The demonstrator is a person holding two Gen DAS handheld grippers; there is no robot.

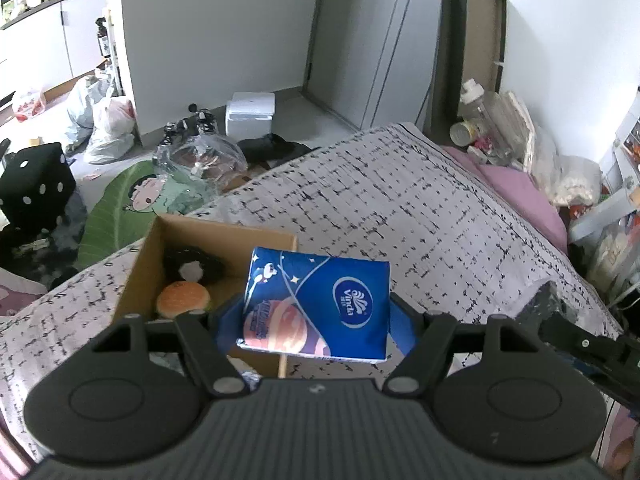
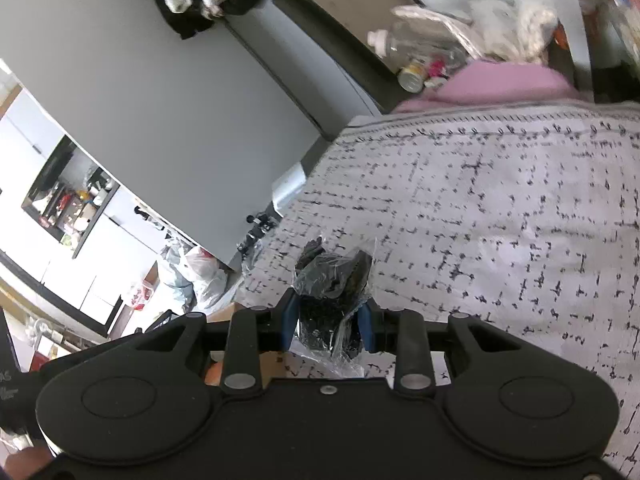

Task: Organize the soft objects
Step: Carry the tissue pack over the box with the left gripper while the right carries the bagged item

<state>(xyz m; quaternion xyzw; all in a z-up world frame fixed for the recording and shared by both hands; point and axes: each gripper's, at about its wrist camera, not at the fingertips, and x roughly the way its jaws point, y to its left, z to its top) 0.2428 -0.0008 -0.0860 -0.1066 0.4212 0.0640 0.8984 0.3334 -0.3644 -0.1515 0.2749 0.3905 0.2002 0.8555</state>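
Note:
My left gripper (image 1: 316, 320) is shut on a blue Vinda tissue pack (image 1: 320, 304) and holds it above the bed, just right of an open cardboard box (image 1: 224, 228). In the box lie a burger-shaped soft toy (image 1: 183, 298) and a black fuzzy toy (image 1: 192, 266). My right gripper (image 2: 328, 320) is shut on a black item wrapped in clear plastic (image 2: 332, 284), held over the patterned bedspread (image 2: 500, 220). The right gripper's black body shows at the right edge of the left wrist view (image 1: 588, 346).
The box stands on the bed's white patterned bedspread (image 1: 400, 200). A pink pillow (image 1: 520, 192) and bottles and bags (image 1: 492, 120) lie at the head. On the floor are a green cartoon cushion (image 1: 128, 208), a black dice cushion (image 1: 36, 184), plastic bags (image 1: 104, 124) and a white box (image 1: 250, 114).

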